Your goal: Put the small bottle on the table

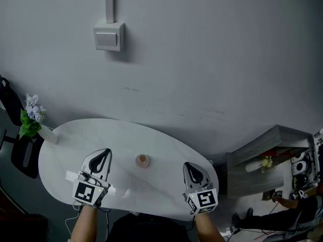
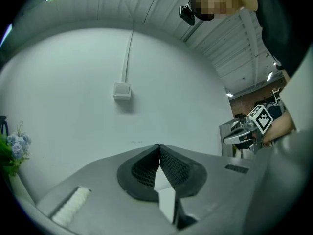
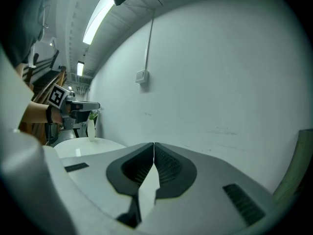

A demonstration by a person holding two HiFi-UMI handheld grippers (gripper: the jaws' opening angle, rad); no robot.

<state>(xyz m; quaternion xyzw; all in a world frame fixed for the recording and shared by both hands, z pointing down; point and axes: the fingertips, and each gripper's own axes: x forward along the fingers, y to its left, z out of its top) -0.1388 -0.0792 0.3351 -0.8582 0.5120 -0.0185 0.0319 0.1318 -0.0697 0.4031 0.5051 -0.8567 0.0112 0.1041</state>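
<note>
Closed and empty, left claw (image 1: 106,152) and right claw (image 1: 186,165) flank what seems the small bottle (image 1: 143,160).

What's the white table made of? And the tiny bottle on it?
Table: probably polished stone or lacquered board. It is white and glossy, with soft reflections.
Bottle: perhaps clear plastic or glass, with a pinkish top. It is too small to tell.

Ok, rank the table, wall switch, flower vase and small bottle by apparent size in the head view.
1. table
2-3. flower vase and wall switch: look alike, so left unranked
4. small bottle
</note>
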